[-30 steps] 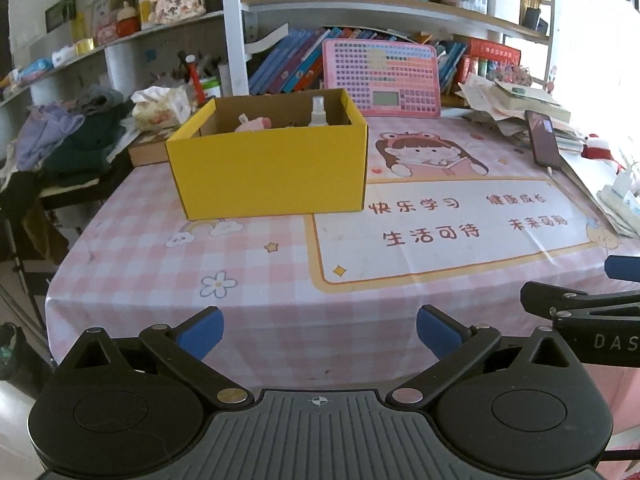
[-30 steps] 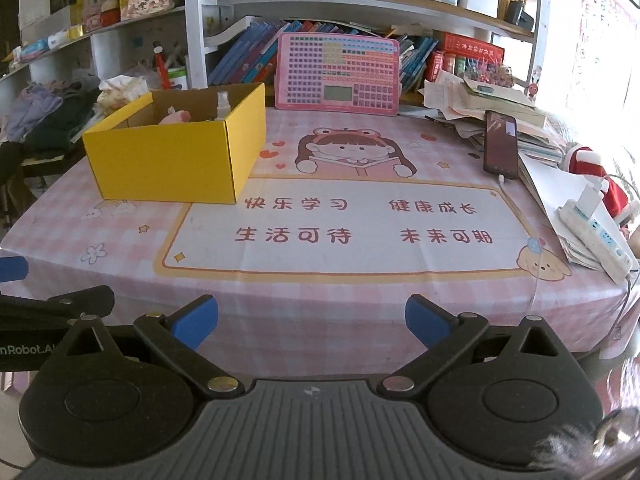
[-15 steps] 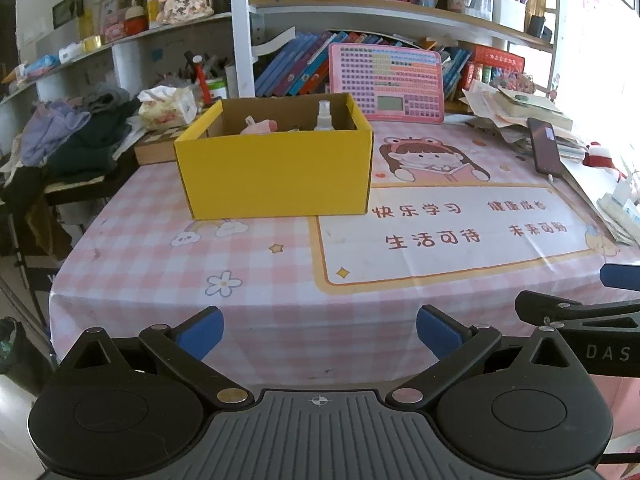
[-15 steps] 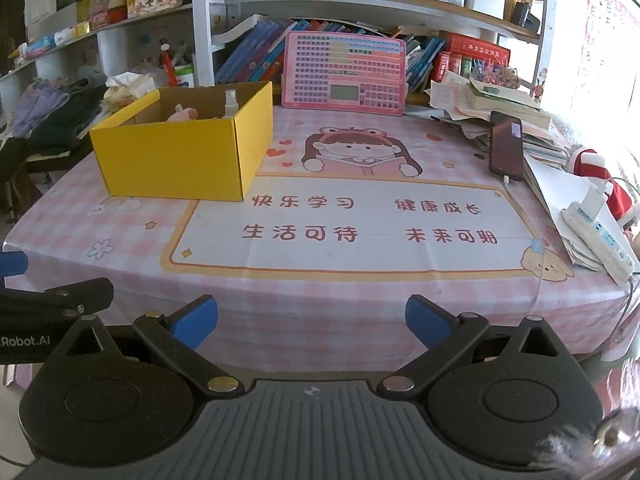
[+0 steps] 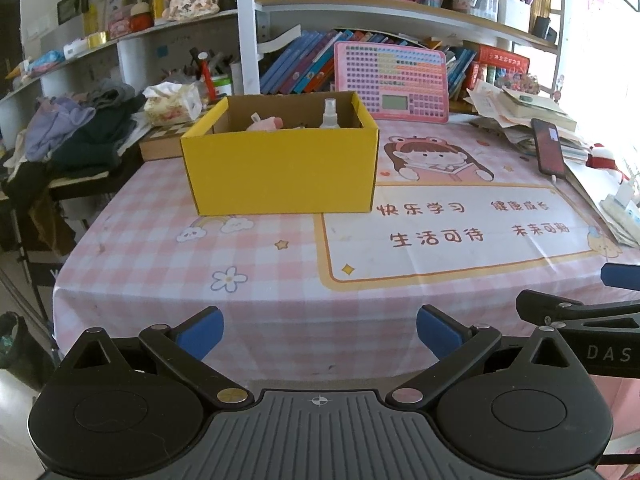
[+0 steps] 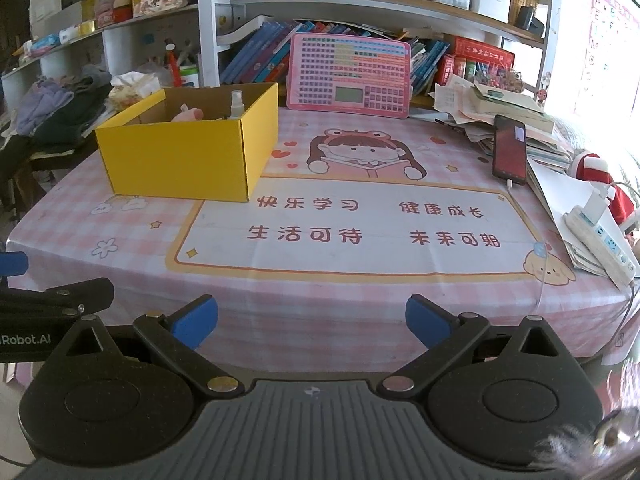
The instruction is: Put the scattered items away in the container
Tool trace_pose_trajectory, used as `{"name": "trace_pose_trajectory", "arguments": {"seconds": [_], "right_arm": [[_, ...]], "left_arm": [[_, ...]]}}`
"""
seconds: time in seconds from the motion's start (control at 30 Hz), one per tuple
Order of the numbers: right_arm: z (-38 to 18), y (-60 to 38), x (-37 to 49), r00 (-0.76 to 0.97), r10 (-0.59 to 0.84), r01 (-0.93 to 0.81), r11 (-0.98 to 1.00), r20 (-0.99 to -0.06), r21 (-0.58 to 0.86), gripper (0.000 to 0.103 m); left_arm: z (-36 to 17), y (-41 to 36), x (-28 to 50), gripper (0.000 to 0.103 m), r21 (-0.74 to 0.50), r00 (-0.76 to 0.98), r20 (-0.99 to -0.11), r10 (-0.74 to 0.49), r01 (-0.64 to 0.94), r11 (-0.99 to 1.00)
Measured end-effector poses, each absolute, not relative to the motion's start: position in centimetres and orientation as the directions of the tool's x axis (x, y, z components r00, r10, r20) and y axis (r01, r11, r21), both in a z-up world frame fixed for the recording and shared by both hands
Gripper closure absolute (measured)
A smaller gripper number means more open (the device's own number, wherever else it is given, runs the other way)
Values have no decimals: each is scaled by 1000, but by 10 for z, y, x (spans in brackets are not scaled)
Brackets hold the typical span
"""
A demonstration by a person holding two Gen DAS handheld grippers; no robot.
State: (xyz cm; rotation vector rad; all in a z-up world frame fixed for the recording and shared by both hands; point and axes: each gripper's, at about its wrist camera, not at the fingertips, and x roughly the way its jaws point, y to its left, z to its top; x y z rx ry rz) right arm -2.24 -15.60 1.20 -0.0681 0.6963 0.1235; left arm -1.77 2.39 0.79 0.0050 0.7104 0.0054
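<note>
Both claws hang at the near edge of the surface [image 5: 280, 304], side by side. The left claw [image 5: 320, 330] has its fingers spread wide with nothing between them, and so does the right claw [image 6: 312, 318]. The yellow box [image 5: 280, 172] sits toward the far left of the surface, open-topped, with a spray bottle [image 5: 329, 114] and a pink item [image 5: 266, 123] inside. Between claws and box the checked cloth [image 6: 360, 296] lies bare. A phone [image 6: 509, 150] and a power strip [image 6: 600, 240] crowd the right edge.
</note>
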Motion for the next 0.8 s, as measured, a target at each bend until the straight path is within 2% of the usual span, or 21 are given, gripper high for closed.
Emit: {"name": "trace_pose_trajectory", "arguments": {"seconds": [0.8], "right_arm": [[7,-159,-20,749,99,-146,989,-655,-18,1]], "left_arm": [[4,27,-16,0,-29,748,-664,-23,5,1000]]}}
